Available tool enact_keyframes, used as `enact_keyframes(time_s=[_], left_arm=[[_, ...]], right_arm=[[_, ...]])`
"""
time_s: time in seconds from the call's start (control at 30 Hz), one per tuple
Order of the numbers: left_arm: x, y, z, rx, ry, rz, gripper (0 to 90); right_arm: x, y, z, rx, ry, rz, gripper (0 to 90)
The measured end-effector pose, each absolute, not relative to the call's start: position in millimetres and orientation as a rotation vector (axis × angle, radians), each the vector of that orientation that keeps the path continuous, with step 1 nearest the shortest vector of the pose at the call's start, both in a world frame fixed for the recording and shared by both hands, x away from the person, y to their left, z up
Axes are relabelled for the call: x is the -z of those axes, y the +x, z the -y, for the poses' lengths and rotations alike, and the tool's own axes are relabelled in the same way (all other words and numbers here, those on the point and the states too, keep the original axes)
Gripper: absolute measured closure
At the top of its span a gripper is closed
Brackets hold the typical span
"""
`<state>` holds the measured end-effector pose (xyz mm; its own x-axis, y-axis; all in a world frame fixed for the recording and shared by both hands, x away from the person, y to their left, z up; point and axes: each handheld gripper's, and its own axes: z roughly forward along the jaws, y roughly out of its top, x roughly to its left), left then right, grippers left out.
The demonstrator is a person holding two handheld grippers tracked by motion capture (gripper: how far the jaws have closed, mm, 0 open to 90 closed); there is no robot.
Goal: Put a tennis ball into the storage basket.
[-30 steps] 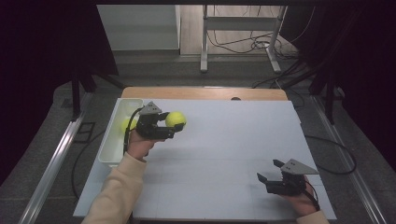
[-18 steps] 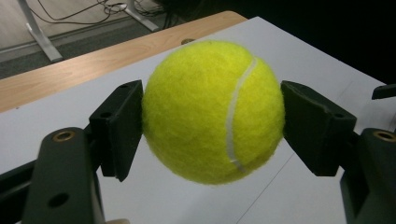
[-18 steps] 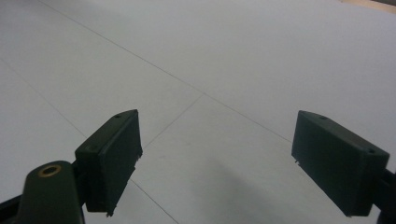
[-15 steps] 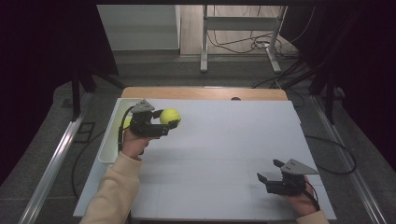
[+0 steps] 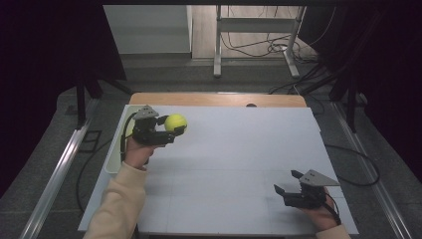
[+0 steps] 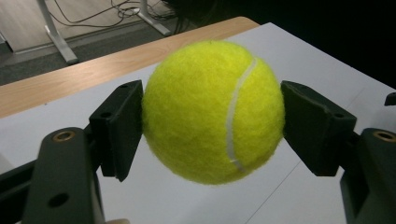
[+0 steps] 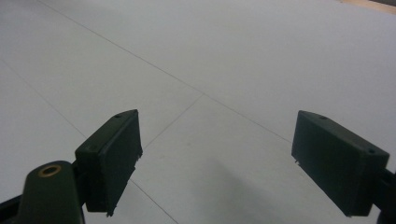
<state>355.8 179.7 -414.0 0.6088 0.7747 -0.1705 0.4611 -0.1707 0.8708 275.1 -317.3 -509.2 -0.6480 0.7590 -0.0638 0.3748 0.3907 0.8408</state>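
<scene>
A yellow tennis ball [image 5: 175, 122] is held above the white table top [image 5: 239, 149] near its far left, with my left gripper [image 5: 171, 127] shut on it. In the left gripper view the tennis ball [image 6: 214, 112] sits squeezed between both black jaws, its white seam facing the camera. My right gripper [image 5: 286, 183] rests low at the near right of the table, open. In the right gripper view the right gripper [image 7: 217, 161] has nothing between its wide-apart jaws, just bare white surface.
A pale bin [image 5: 115, 157] hangs along the table's left edge, beside the person's left hand and partly hidden by it. A wooden strip [image 5: 219, 99] runs along the far edge. Cables and metal frame legs [image 5: 254, 47] lie on the floor beyond.
My left gripper has carried the ball leftward and a little farther back over the last second. The right gripper has stayed where it was.
</scene>
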Motion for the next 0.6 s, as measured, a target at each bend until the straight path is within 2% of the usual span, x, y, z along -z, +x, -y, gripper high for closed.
enact_keyframes(time_s=[0.6], left_arm=[[411.4,354.9,-207.2,-0.425,1.771,-1.072,26.1]], right_arm=[[509.3,275.2,317.2,-1.168,0.973,-2.212,16.6]])
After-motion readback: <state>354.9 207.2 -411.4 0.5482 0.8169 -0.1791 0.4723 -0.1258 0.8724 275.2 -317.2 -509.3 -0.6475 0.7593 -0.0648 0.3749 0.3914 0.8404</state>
